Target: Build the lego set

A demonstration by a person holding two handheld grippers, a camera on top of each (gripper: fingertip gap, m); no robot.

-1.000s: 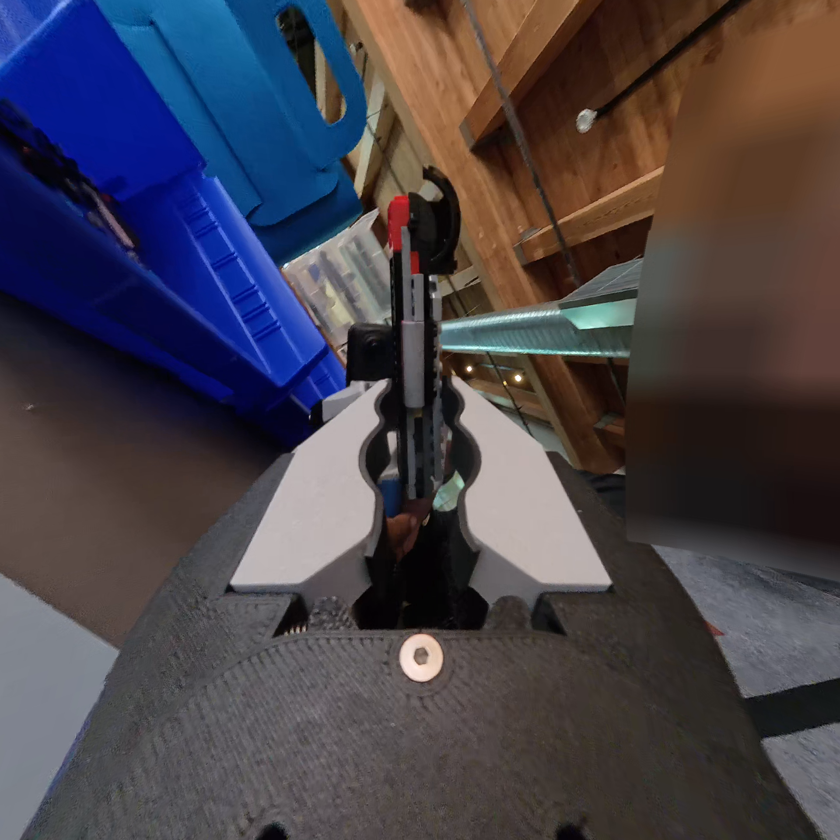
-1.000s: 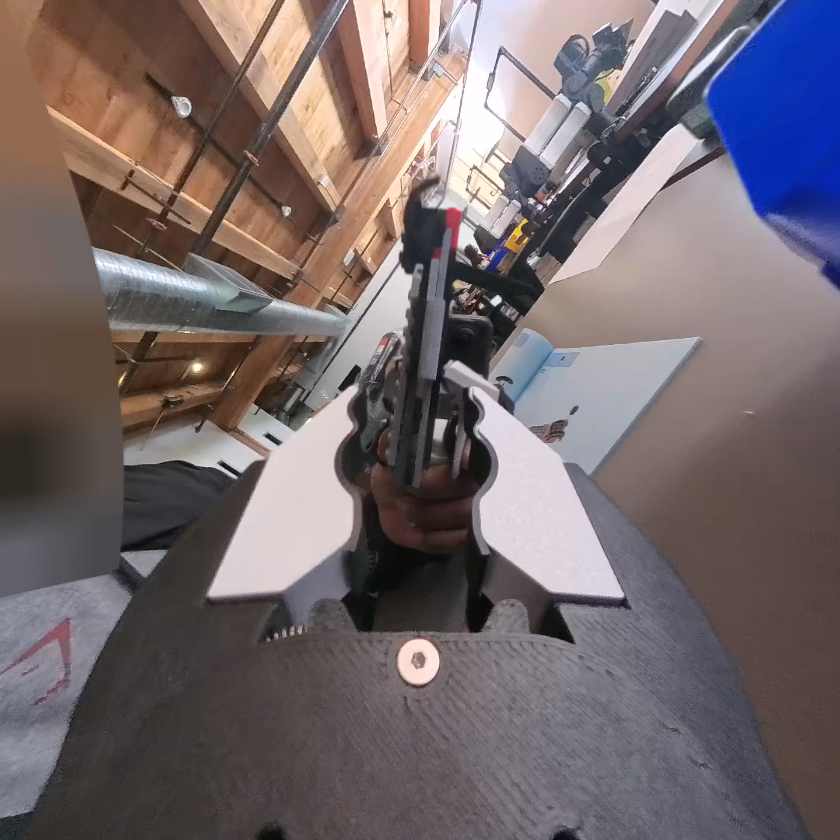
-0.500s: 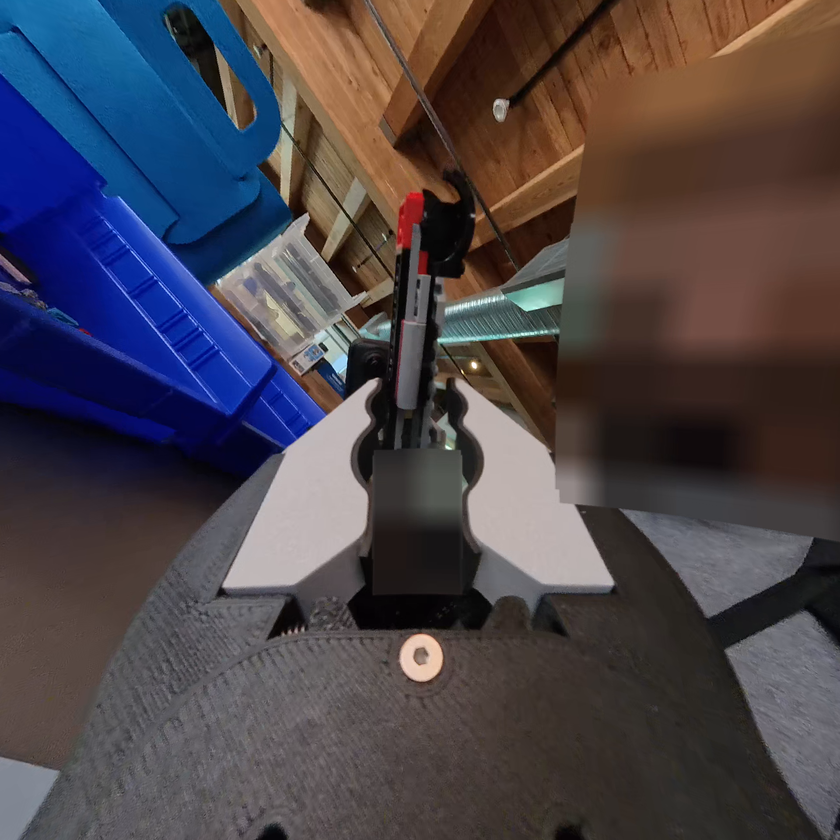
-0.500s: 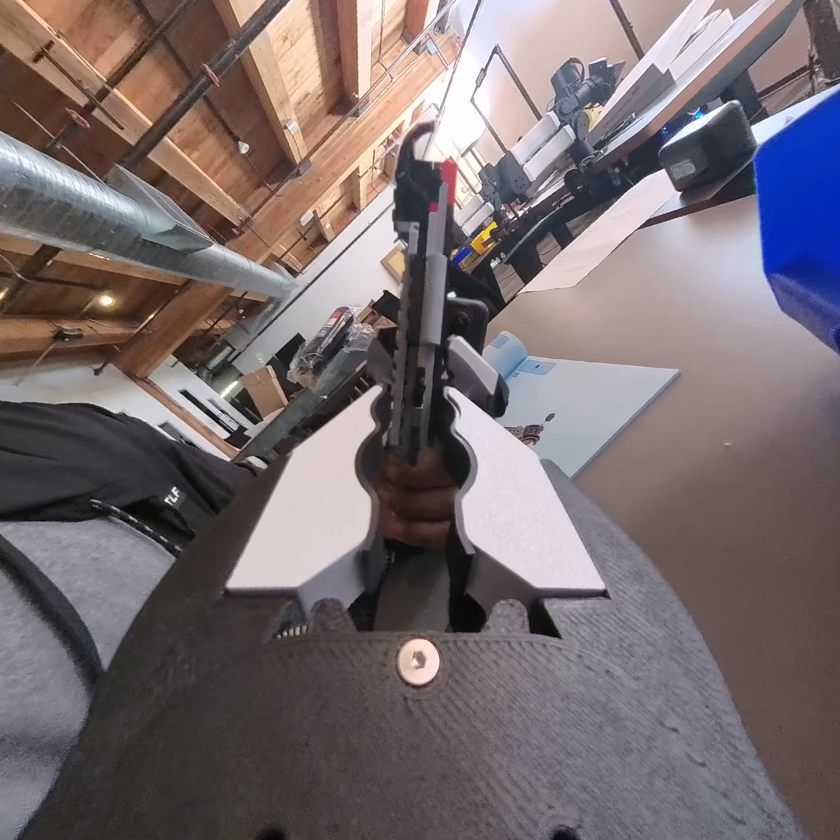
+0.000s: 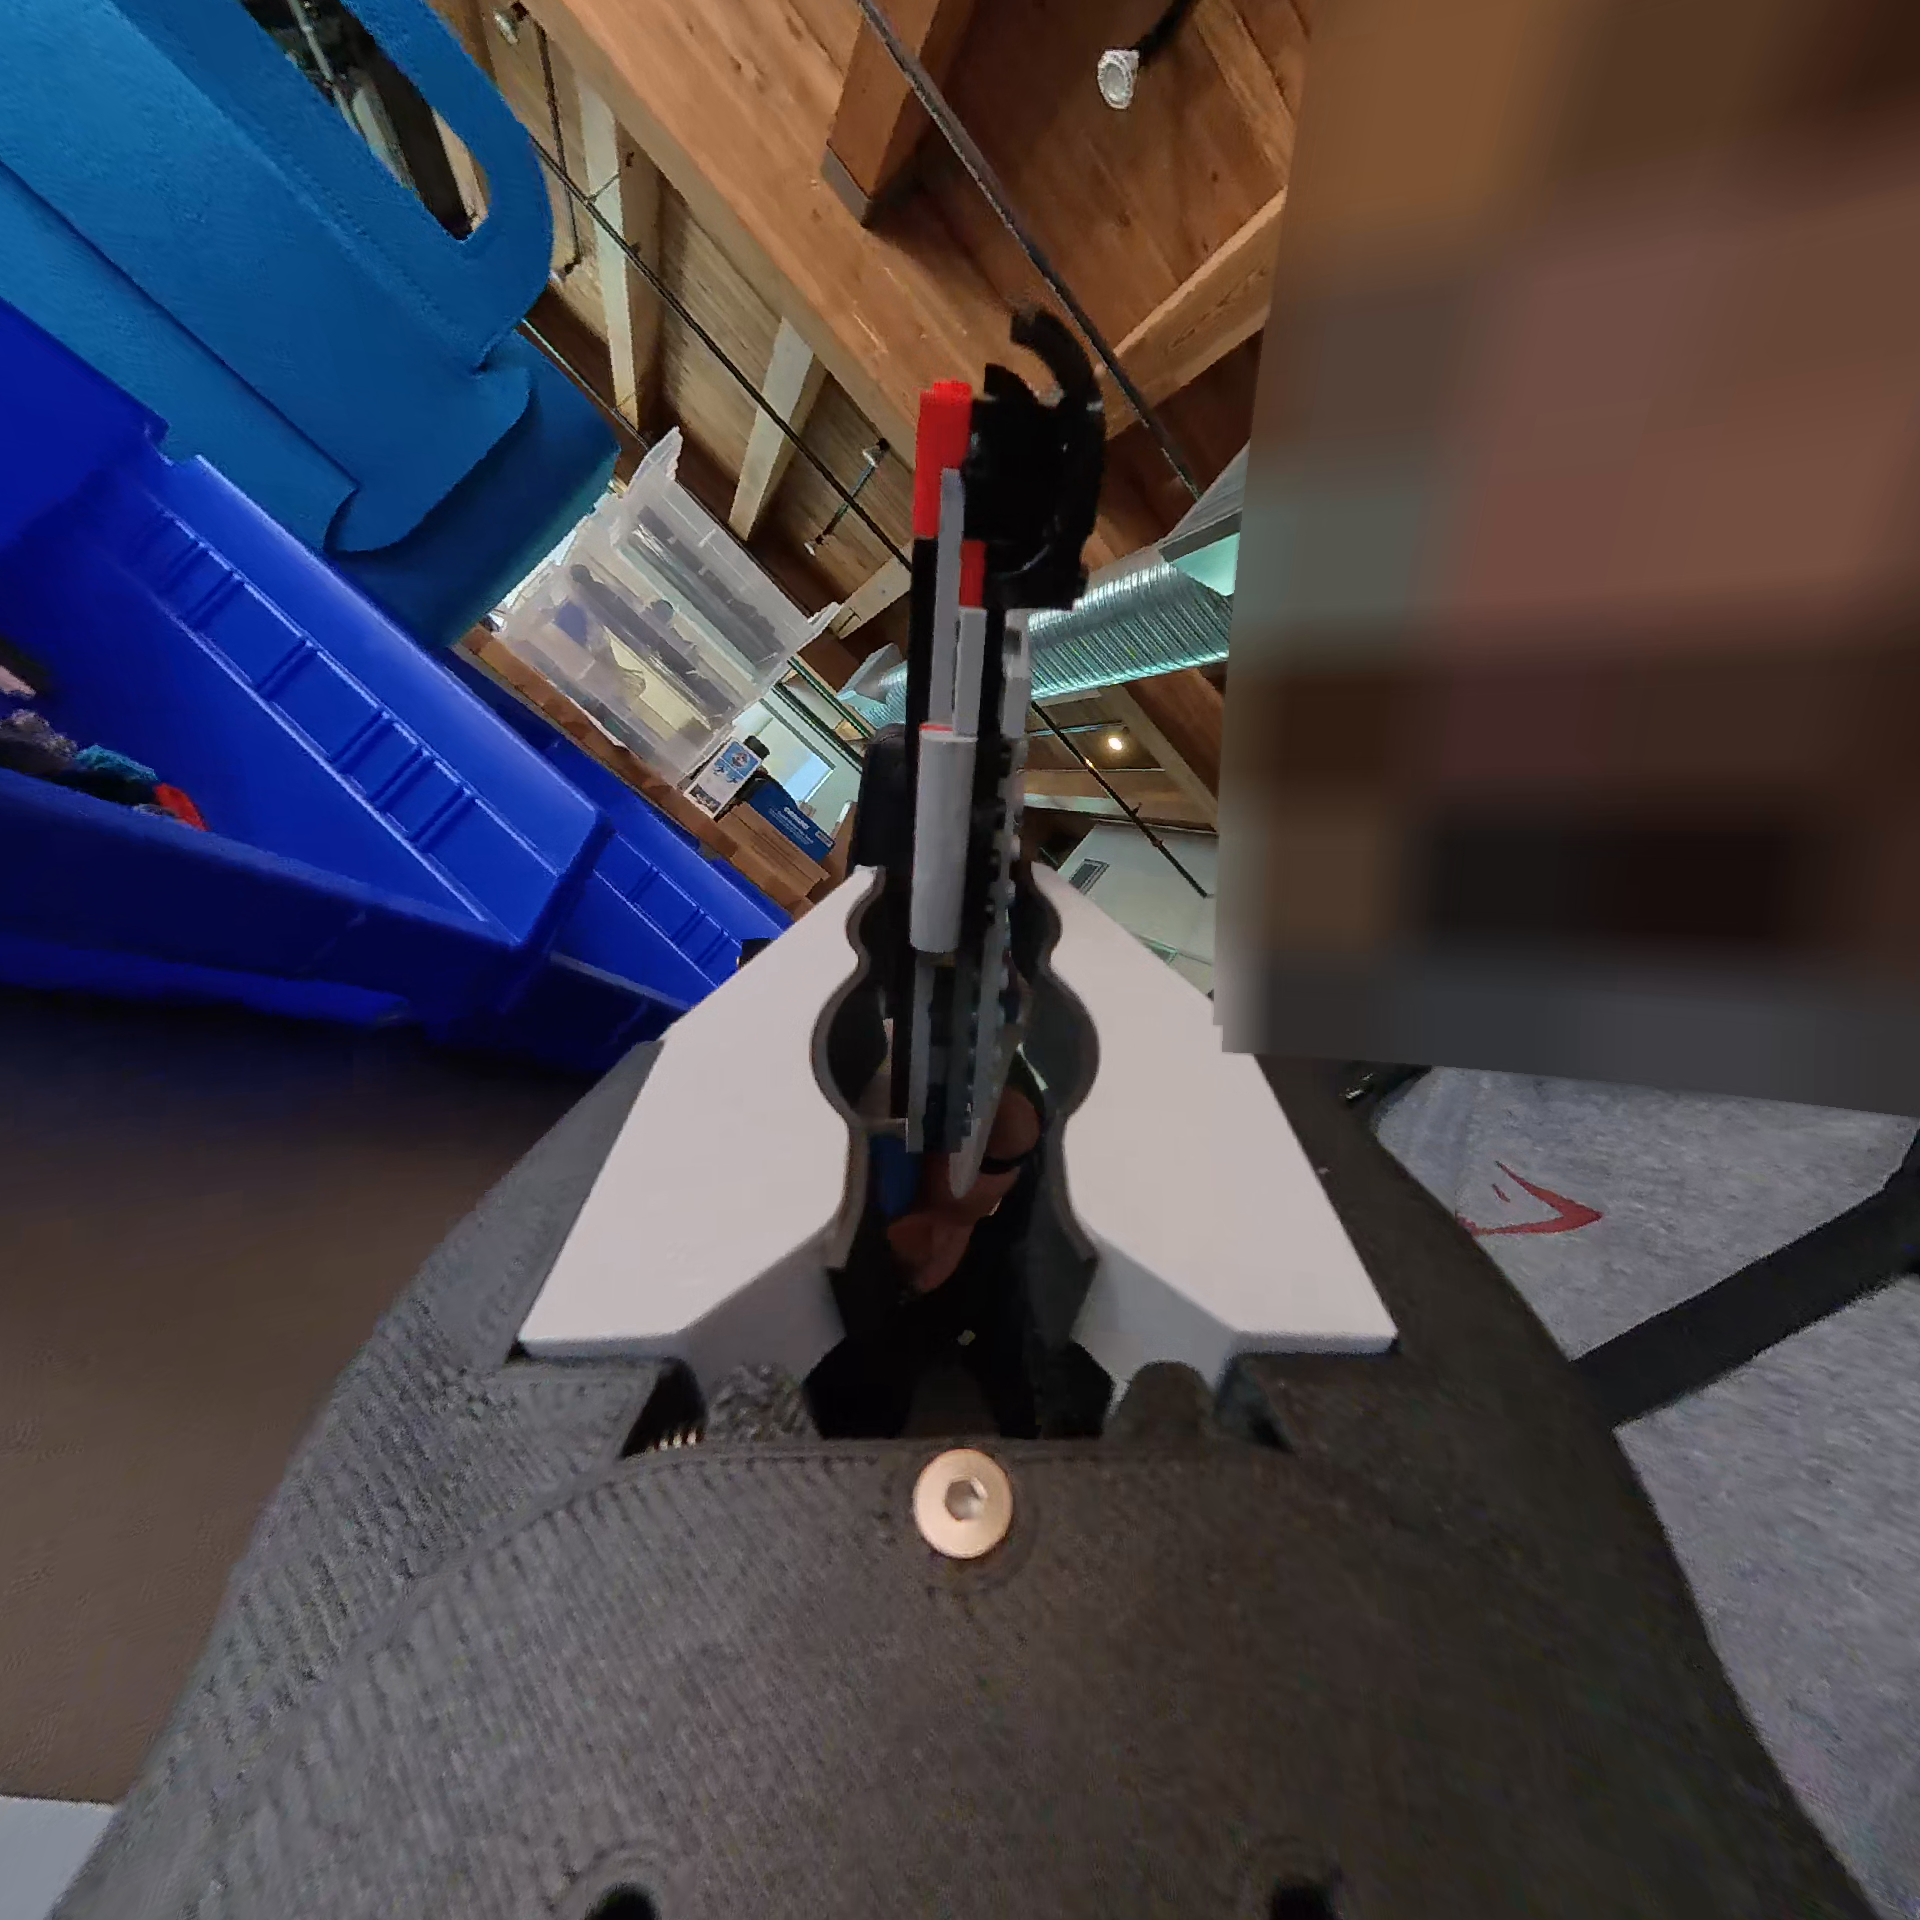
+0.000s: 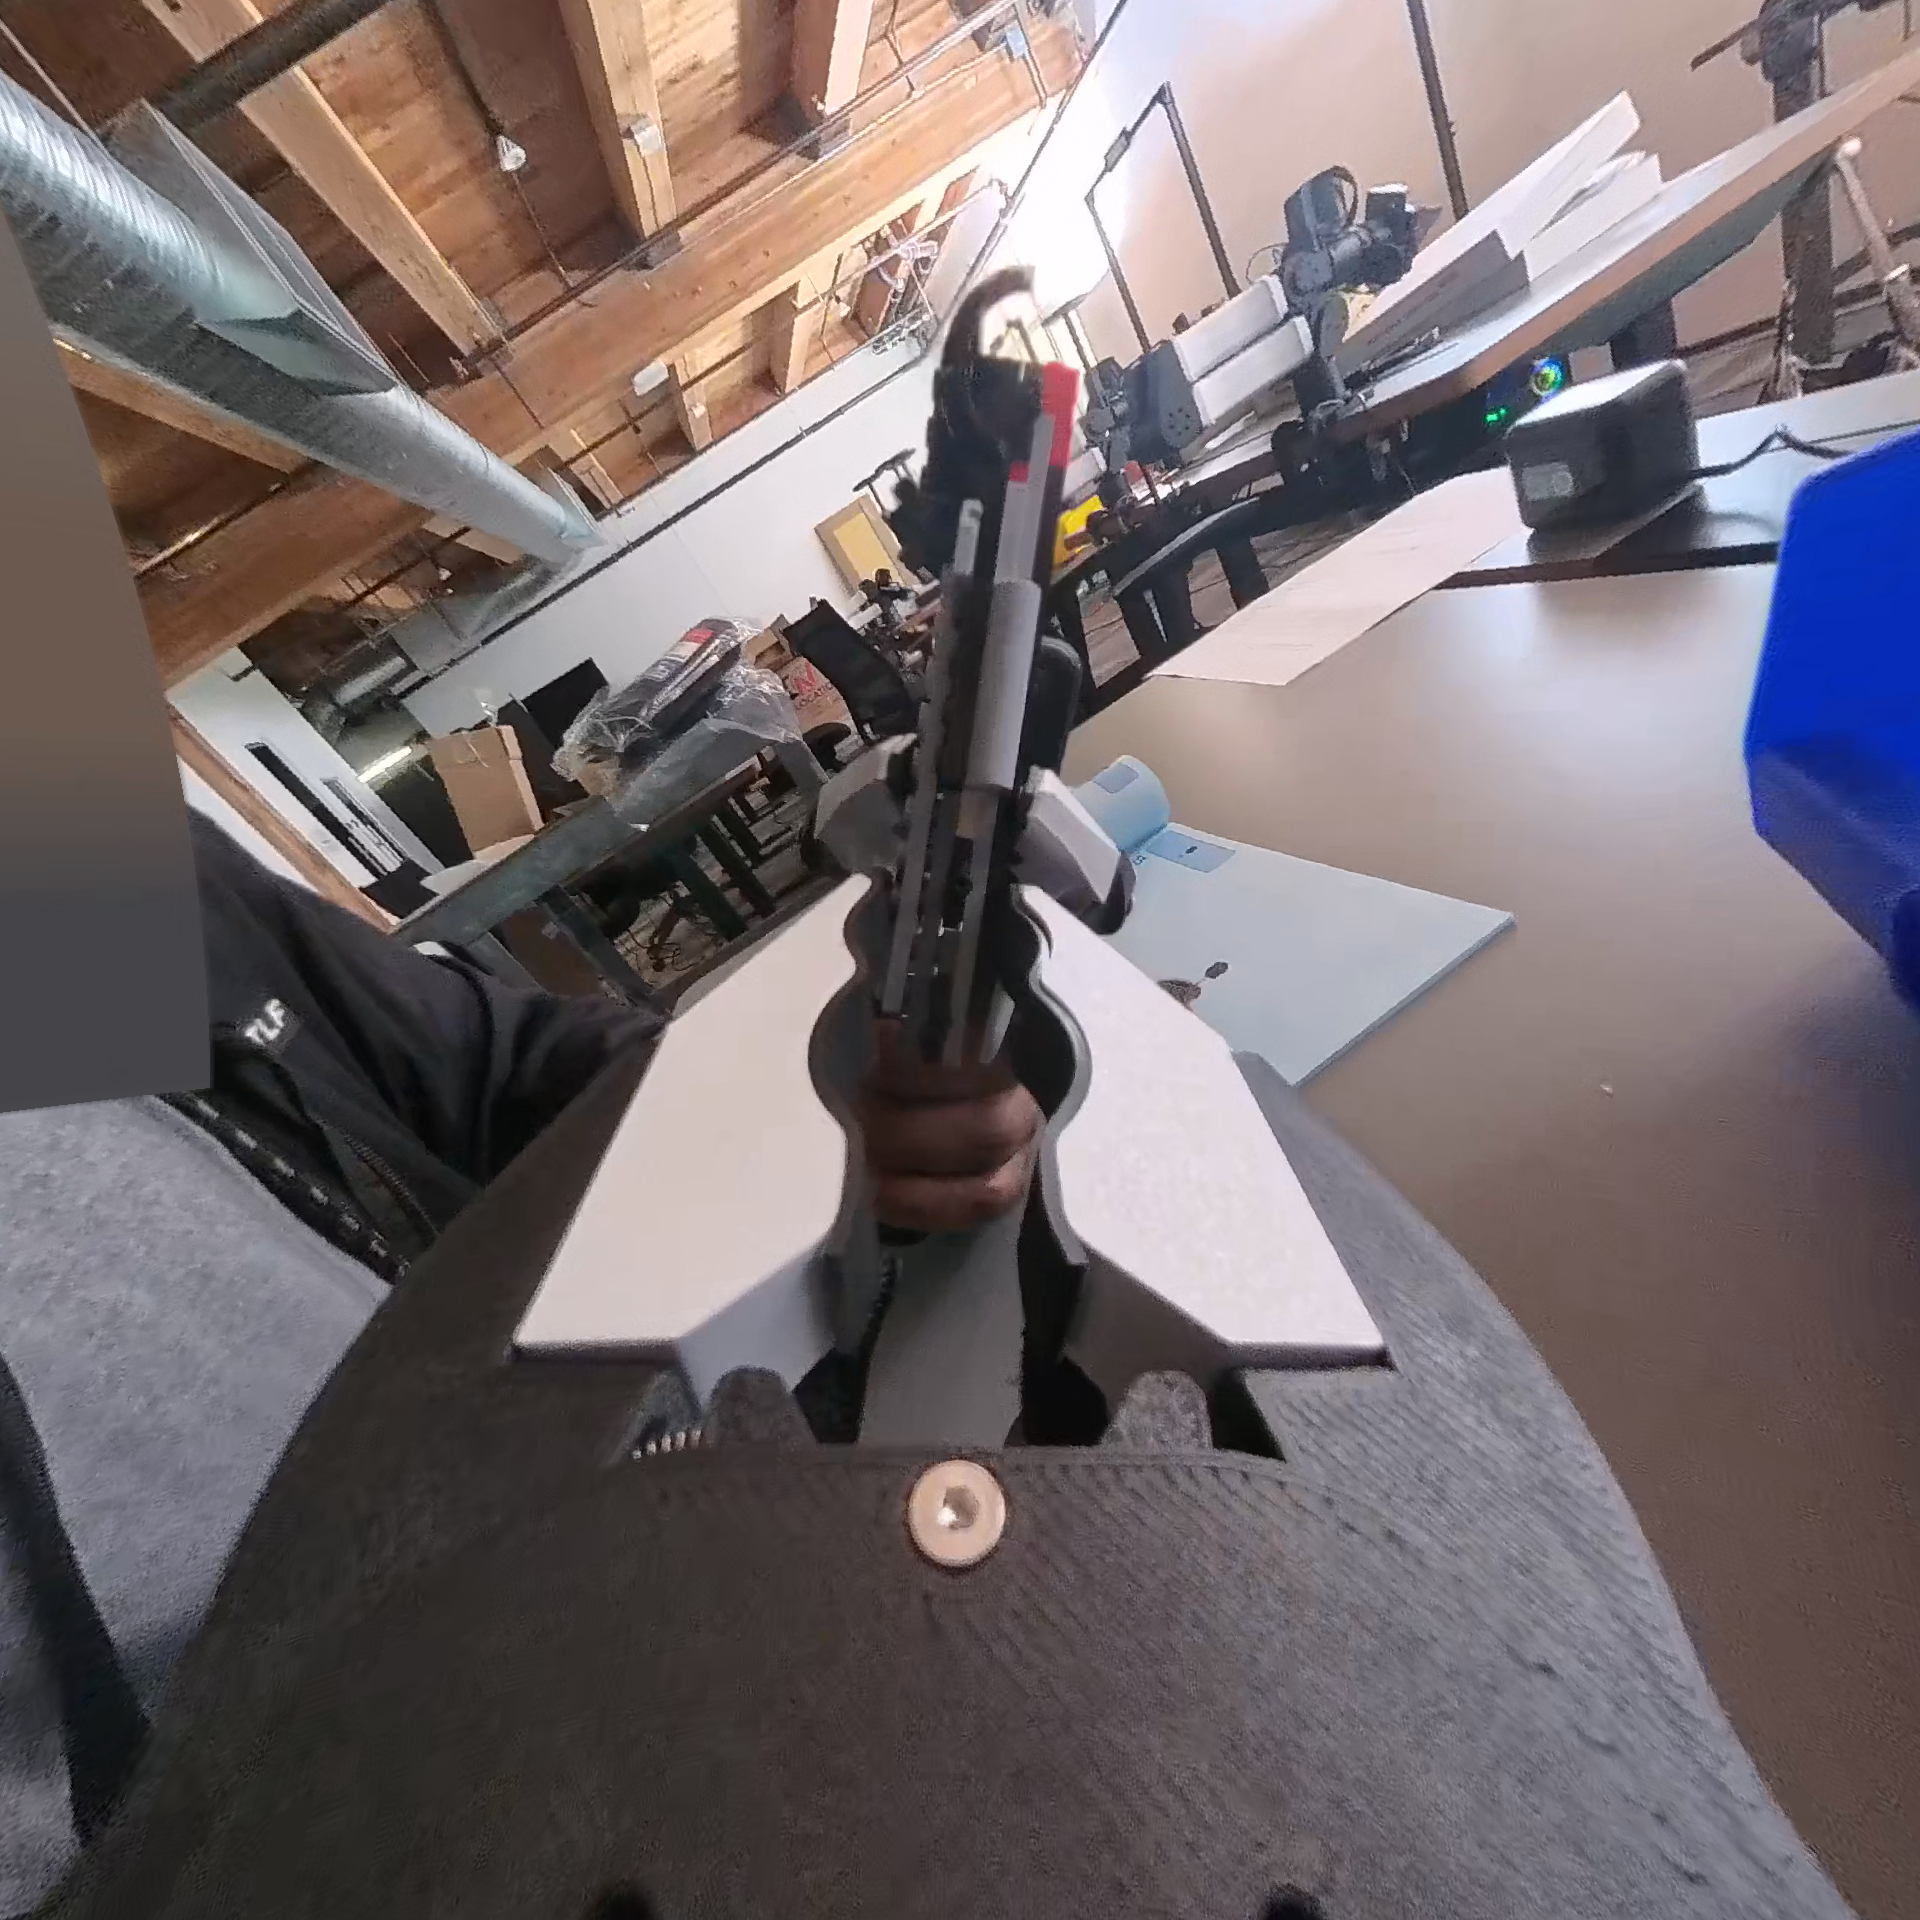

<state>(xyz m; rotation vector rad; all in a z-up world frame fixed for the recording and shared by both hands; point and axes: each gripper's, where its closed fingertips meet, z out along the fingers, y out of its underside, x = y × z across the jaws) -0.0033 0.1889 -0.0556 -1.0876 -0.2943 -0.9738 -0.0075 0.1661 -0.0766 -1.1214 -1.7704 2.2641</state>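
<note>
A slim, partly built lego assembly (image 5: 961, 831) (image 6: 982, 748) of black, grey and red plastic pieces is seen edge-on, held upright above the desk. A curved black piece and a red tip are carried at its top.

Both views are bright w/ daylight. In the right wrist view a strong glare comes from the white wall (image 6: 1049, 197) at the top centre, washing out detail there. Wide-angle lens bends the straight wooden ceiling beams (image 5: 790, 197) near the edges. The blue plastic bin (image 6: 1860, 727) at the right edge is blurred; the dark brown bench (image 5: 208, 1247) lies in shadow.
</note>
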